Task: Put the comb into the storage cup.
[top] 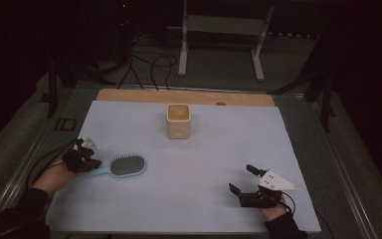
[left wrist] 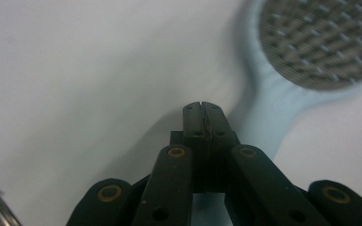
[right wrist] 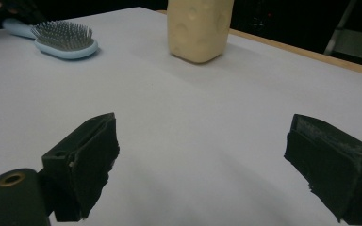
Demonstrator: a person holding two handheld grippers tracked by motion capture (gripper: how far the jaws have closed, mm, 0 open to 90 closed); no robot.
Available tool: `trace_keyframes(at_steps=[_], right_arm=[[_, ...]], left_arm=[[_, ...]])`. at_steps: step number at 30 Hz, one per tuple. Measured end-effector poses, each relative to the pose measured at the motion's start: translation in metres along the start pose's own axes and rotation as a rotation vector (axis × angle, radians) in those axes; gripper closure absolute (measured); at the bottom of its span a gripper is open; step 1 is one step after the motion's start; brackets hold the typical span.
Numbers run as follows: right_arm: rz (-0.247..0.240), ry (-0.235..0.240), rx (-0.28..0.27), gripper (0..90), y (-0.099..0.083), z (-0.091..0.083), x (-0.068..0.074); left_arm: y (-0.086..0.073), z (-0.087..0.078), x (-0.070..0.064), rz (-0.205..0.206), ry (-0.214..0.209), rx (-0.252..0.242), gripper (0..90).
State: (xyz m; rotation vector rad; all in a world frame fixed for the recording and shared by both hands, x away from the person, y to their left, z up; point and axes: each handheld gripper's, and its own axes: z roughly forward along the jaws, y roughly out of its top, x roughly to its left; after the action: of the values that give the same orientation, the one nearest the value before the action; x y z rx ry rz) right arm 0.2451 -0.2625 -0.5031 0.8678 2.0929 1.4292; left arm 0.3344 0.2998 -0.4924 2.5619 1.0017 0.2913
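Lying on the pale sheet (top: 189,199) that covers the table, the light blue hairbrush (top: 124,166) has its bristles facing up and its handle pointing toward the left edge. The left gripper (top: 87,158) is at the end of this handle. In the left gripper view its two black jaws are pressed together, with no gap between the tips, and the handle runs just beside them and passes under them – I cannot tell if they pinch it or only rest on it. The brush head (left wrist: 320,42) is a little further ahead in that view, slightly blurred.

The right gripper (top: 243,180) is well apart from the brush, near the front right corner of the sheet. Its jaws are spread wide and hold nothing; in the right gripper view only bare sheet lies between them.

A cream-coloured cup (top: 178,121) stands upright near the far middle of the sheet – apart from the brush and from both grippers. A wooden strip (top: 129,94) of the table shows behind the sheet.
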Motion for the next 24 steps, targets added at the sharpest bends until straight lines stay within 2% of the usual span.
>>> trace_keyframes(at_steps=[3, 8, 13, 14, 16, 19, 22, 24], right_arm=[[-0.003, 0.000, -0.001, 9.8, 0.000, 0.000, 0.000], [-0.004, 0.000, 0.003, 9.9, 0.000, 0.001, 0.001], [-0.004, 0.002, 0.002, 9.9, 0.001, 0.002, 0.001], [-0.002, 0.003, 0.002, 9.8, 0.001, 0.002, 0.001], [-0.006, 0.002, 0.005, 9.9, 0.000, 0.002, 0.001], [-0.002, 0.000, 0.003, 9.9, 0.000, 0.003, 0.001], [-0.004, -0.001, 0.005, 9.9, 0.000, 0.003, 0.001], [-0.002, -0.002, 0.004, 9.8, 0.000, 0.003, 0.001]], left_arm=[[-0.008, -0.004, -0.012, 0.005, -0.017, -0.006, 89.8], [-0.015, -0.008, -0.025, 0.005, -0.042, -0.018, 89.8], [-0.017, -0.010, -0.033, -0.005, -0.078, -0.012, 89.8], [-0.018, -0.010, -0.034, -0.004, -0.071, -0.011, 89.7], [-0.019, -0.011, -0.035, -0.011, -0.095, -0.013, 89.7], [-0.020, -0.011, -0.036, -0.015, -0.070, -0.014, 89.6], [-0.021, -0.015, -0.035, -0.039, -0.043, -0.010, 89.6], [-0.022, -0.018, -0.036, -0.040, -0.037, -0.005, 89.6]])
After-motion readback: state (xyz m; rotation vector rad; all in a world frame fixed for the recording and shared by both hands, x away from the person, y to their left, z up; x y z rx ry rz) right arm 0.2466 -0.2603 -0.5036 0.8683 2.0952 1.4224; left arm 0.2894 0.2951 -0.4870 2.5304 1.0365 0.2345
